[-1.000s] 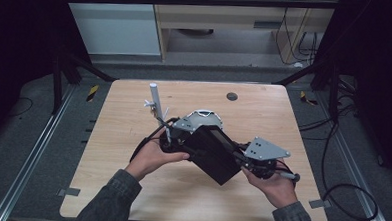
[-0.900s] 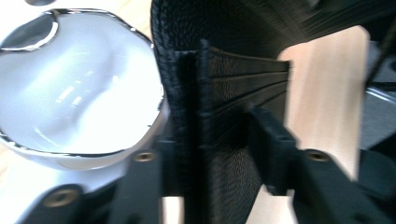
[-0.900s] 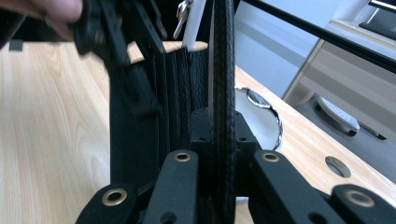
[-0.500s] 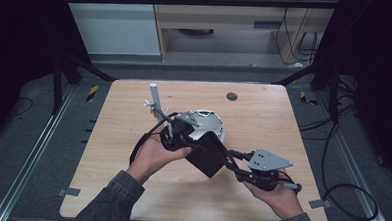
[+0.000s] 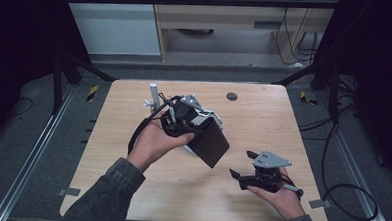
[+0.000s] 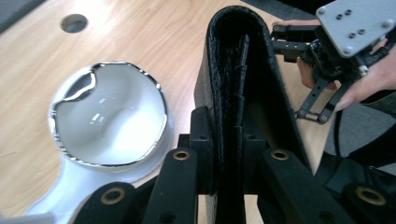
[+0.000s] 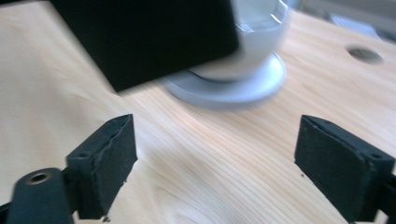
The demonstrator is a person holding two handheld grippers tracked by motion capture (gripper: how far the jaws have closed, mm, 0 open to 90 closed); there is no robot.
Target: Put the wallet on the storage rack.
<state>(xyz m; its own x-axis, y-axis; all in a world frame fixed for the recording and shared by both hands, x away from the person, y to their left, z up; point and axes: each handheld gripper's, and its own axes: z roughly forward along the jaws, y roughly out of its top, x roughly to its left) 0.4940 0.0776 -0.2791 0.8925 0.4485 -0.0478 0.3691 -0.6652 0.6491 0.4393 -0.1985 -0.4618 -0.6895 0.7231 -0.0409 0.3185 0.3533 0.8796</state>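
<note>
Handover of the black leather wallet is complete. A second ago both grippers met at the wallet; now the left gripper alone carries it, jaws clamped across the folded spine, as the left gripper view confirms with both pads pressed on the textured leather. The wallet hangs tilted above the wooden table, clear of the surface, and sits higher than in the earlier high views.

The right gripper has let go and dropped away toward the near right part of the table. Its jaws have just been opening and now stand wide apart with nothing between them (bare wood grain shows between the pads in the right gripper view).

Beneath and behind the wallet stands a round chrome-rimmed mirror on a silver base, just beside the wallet's lower edge. A white post stands at the far left, and a grommet hole lies farther back.

Judgement: the transfer step is finished; the left hand is free to place or reorient the wallet. Risk: a swing could clip the mirror.
</note>
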